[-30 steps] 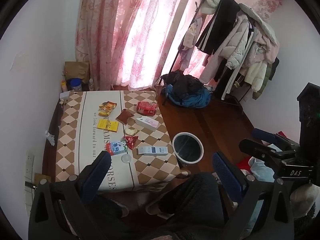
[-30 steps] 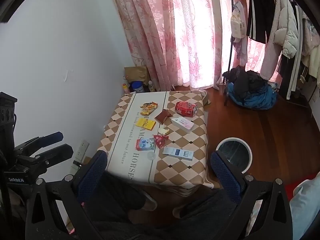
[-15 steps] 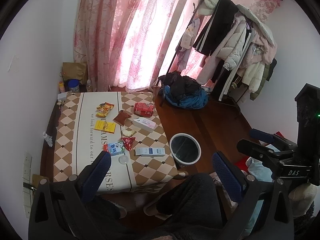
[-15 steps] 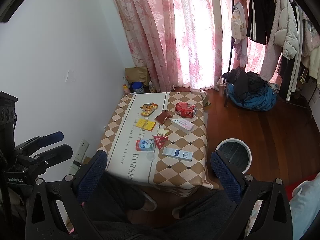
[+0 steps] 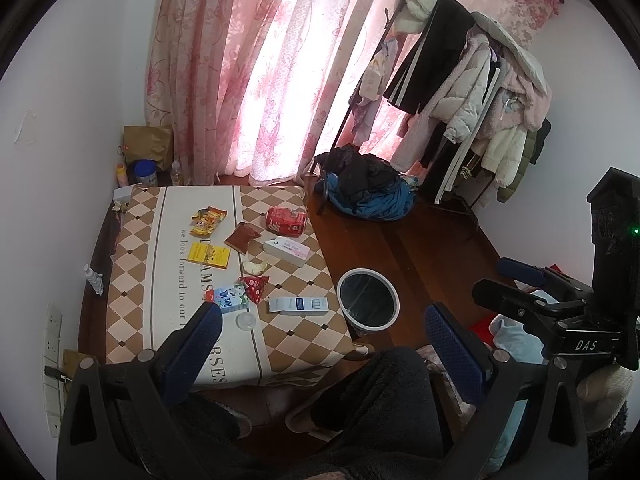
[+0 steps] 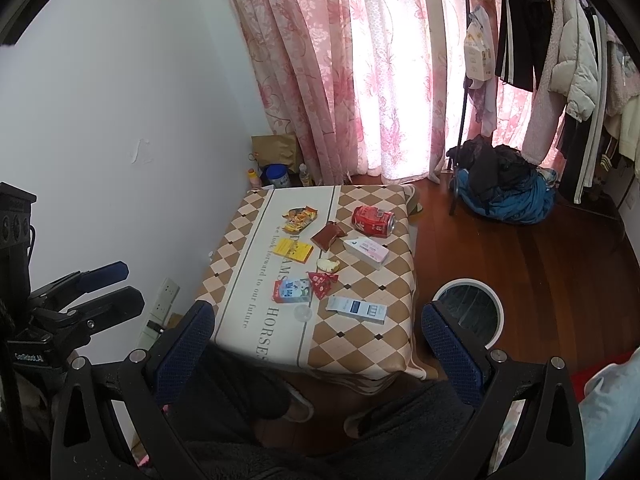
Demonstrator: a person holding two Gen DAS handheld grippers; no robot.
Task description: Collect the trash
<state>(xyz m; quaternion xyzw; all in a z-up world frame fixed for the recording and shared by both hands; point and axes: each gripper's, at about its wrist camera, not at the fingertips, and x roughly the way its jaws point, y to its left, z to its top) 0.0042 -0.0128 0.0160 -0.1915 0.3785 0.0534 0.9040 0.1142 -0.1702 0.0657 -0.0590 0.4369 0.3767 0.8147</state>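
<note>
Trash lies scattered on a low table [image 5: 132, 264] [image 6: 360, 344] with a checkered cloth: a red can [image 5: 286, 221] [image 6: 373, 221], a pink-white box [image 5: 287, 251] [image 6: 366, 252], a blue-white box [image 5: 298, 305] [image 6: 356, 309], a small milk carton [image 5: 229, 299] [image 6: 292, 291], a yellow packet [image 5: 209, 256] [image 6: 295, 249], snack wrappers [image 5: 207, 221] [image 6: 300, 218] and a red wrapper [image 5: 255, 287] [image 6: 322, 282]. A white-rimmed bin [image 5: 368, 305] [image 6: 469, 311] stands on the floor right of the table. My left gripper [image 5: 322, 342] and right gripper [image 6: 318, 340] hang open, high above and short of the table, holding nothing.
Pink curtains [image 5: 248, 72] fill the back wall. A loaded clothes rack [image 5: 472, 92] and a heap of dark and blue clothes [image 5: 364, 192] sit at the right. Bottles and a paper bag [image 5: 146, 146] stand in the far left corner. A person's dark-trousered legs [image 5: 380, 400] are below the grippers.
Both views have shifted slightly, with the table sliding a little lower-left in the left wrist view. Both grippers stay open and empty; nothing on the table has moved.
</note>
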